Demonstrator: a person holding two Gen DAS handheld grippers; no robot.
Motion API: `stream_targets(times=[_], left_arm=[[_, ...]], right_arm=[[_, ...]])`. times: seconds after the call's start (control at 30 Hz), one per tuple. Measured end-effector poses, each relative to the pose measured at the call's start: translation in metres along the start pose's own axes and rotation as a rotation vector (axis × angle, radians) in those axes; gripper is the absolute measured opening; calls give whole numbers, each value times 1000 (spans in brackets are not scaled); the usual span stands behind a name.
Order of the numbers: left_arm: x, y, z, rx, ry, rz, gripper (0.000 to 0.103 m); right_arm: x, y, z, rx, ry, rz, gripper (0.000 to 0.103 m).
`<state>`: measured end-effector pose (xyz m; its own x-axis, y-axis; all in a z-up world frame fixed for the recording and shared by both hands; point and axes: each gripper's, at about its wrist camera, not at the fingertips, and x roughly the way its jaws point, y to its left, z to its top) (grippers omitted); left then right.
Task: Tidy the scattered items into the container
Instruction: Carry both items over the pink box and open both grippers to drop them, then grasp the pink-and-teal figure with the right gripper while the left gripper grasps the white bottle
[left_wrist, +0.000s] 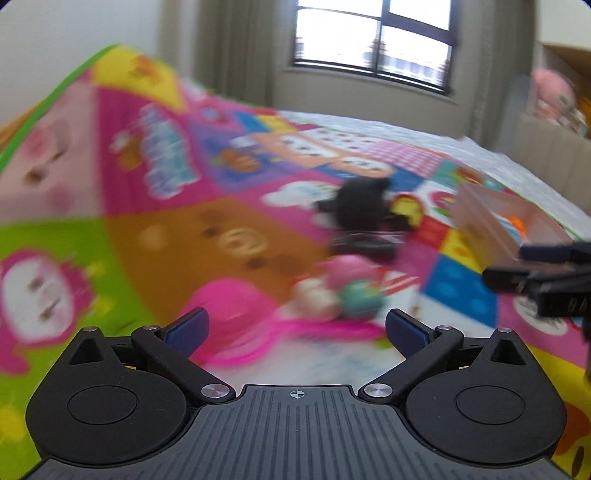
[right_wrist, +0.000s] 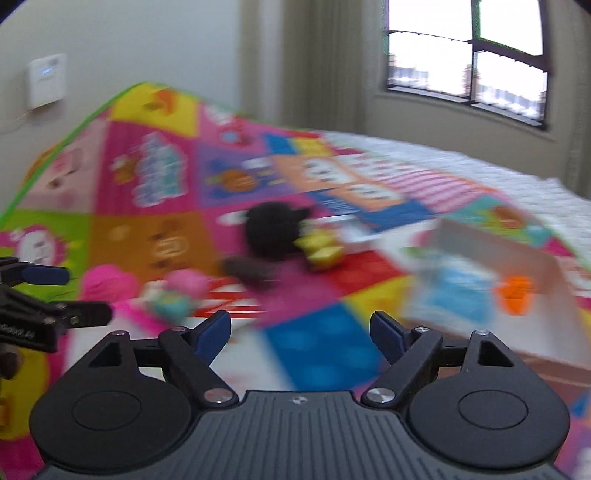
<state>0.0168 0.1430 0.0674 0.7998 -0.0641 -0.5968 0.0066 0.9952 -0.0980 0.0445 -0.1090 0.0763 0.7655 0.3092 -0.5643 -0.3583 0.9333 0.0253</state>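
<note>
Both views are blurred by motion. My left gripper (left_wrist: 295, 330) is open and empty, above a pink and teal toy (left_wrist: 343, 291) and a pink scoop (left_wrist: 236, 314) on the colourful play mat (left_wrist: 147, 229). A black plush (left_wrist: 362, 206) with a yellow part (left_wrist: 406, 210) lies farther back. The open box (left_wrist: 491, 225) at the right holds an orange item (left_wrist: 515, 223). My right gripper (right_wrist: 301, 334) is open and empty above the mat, left of the box (right_wrist: 517, 295). The black plush (right_wrist: 273, 229) and pink toy (right_wrist: 181, 291) lie ahead and left.
The mat lies on a white quilted bed (left_wrist: 406, 133). A window (left_wrist: 373, 40) and curtains are behind. The right gripper's tips (left_wrist: 543, 266) show at the right edge of the left view; the left gripper (right_wrist: 48, 295) shows at the left edge of the right view.
</note>
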Motion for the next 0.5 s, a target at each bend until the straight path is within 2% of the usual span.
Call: stream_targets(times=[0.07, 0.1, 0.13, 0.23, 0.27, 0.33, 0.37, 0.4, 0.43, 0.47, 0.5], left_arm=[[-8, 17, -2, -27, -5, 20, 103], [-13, 22, -4, -34, -9, 26, 103], [-18, 27, -5, -42, -12, 30, 103], [-24, 35, -9, -46, -14, 29, 103], [-25, 36, -10, -46, -10, 30, 103], [-25, 36, -12, -47, -3, 29, 103], [-23, 35, -13, -48, 2, 24, 103], [-22, 34, -14, -46, 4, 20, 103], [-21, 32, -14, -40, 5, 17, 103], [-19, 30, -15, -33, 8, 14, 103], [-16, 28, -15, -27, 12, 13, 103]], right_arm=[[16, 22, 6, 5, 21, 42, 79], [25, 31, 9, 6, 35, 63, 66], [33, 40, 12, 9, 47, 78, 58], [53, 55, 19, 24, 56, 100, 59], [59, 58, 21, 30, 62, 111, 62], [74, 61, 23, 51, 86, 132, 75], [80, 63, 23, 56, 100, 137, 75], [86, 65, 23, 47, 114, 133, 69], [89, 66, 22, 31, 126, 125, 56], [87, 65, 21, 32, 124, 122, 54], [83, 62, 21, 49, 120, 117, 46]])
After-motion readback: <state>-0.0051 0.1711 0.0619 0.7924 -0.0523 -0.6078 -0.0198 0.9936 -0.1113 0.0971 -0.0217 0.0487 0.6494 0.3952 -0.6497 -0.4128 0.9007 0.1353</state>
